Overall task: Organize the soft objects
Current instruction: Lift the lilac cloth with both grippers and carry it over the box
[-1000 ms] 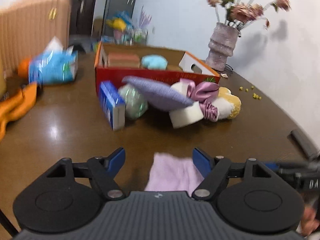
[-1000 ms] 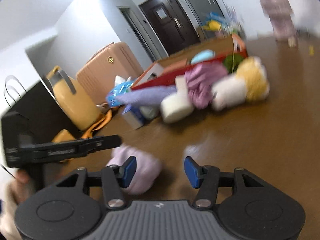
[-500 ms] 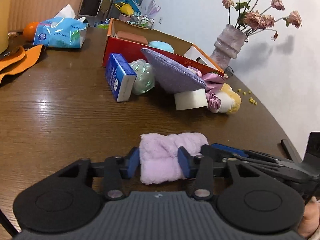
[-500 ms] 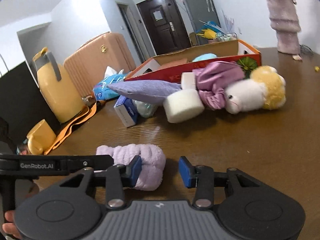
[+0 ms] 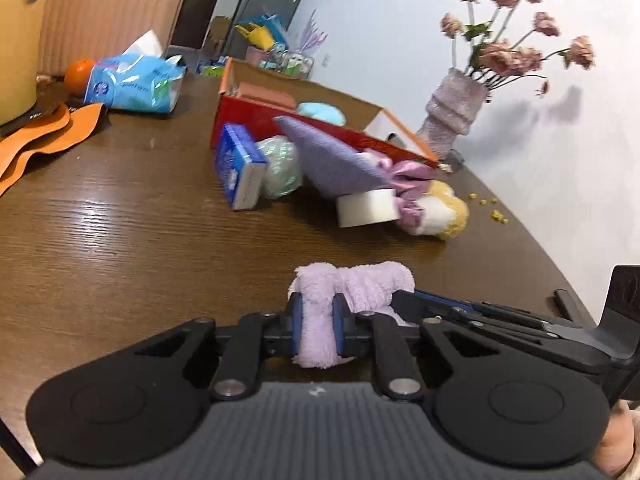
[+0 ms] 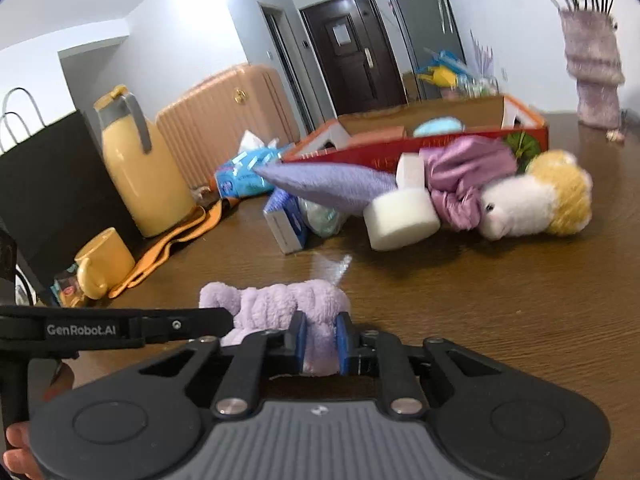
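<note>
A fluffy lilac towel [image 5: 360,284] lies bunched on the brown table, near me. My left gripper [image 5: 317,320] is shut on its left end. My right gripper [image 6: 320,338] is shut on its other end; the towel also shows in the right wrist view [image 6: 276,304]. Further back lies a pile of soft things: a purple cloth [image 5: 328,156], a white sponge [image 5: 366,208], a pink satin scrunchie [image 5: 408,176] and a white and yellow plush toy [image 5: 440,212]. Behind them stands a red cardboard box [image 5: 256,116] that holds a light blue object [image 5: 322,112].
A blue carton [image 5: 238,168] and a green mesh ball [image 5: 280,166] lean by the box. A tissue pack [image 5: 132,84], an orange [image 5: 76,74] and orange cloth [image 5: 44,136] lie at the left. A flower vase [image 5: 452,112] stands at the back right. A yellow jug [image 6: 140,168] and mug [image 6: 102,268] stand left.
Both grippers have closed on the lilac towel, one on each end. The towel is now bunched up between them.
</note>
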